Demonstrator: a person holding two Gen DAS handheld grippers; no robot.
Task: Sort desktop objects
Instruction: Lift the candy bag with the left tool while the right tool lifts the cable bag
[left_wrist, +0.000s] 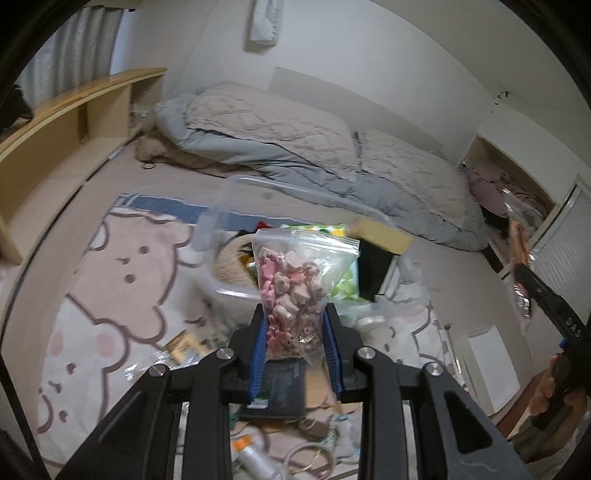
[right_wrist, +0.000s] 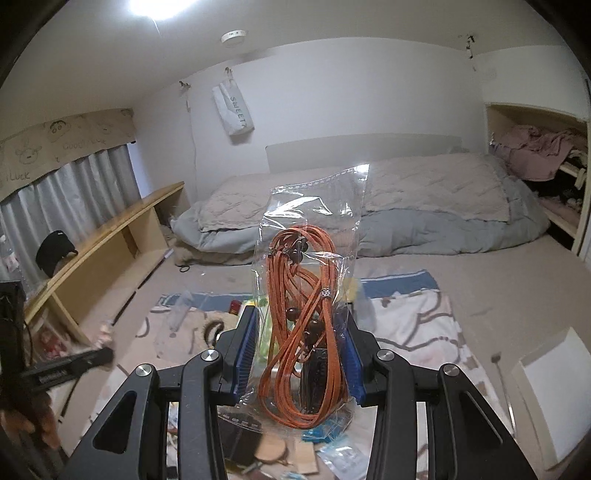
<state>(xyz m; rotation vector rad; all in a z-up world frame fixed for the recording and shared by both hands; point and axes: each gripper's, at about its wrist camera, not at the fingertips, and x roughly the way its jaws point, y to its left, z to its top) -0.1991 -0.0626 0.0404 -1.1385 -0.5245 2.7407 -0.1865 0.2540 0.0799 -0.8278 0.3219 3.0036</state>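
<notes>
Left wrist view is showing one zip bag (left_wrist: 299, 291) of pink and pale sweets standing upright between the two blue pads (left_wrist: 258, 354) of the left gripper (left_wrist: 297, 356), which is clamping tight on the bag's lower part and holding it in the air. Behind it one clear plastic bin (left_wrist: 221, 236) is sitting on a bear-print rug (left_wrist: 110, 288), with a green packet (left_wrist: 343, 273) just beside the bag. Loose clutter is lying on the floor below the jaws, too blurred to count.

Right wrist view is showing one clear sleeve (right_wrist: 314, 280) with a coil of orange leather cord (right_wrist: 299, 332) and dark beads inside. The right gripper (right_wrist: 301, 354) is pinching it, jaws only narrowly apart, pads pressing on both sides of the sleeve, which is being held upright above the floor.

Farther back one bed with a grey quilt (right_wrist: 388, 221) is lying against the wall, one wooden shelf (right_wrist: 110, 251) is running along the left, and one white bag (right_wrist: 234, 110) is hanging on the wall.
</notes>
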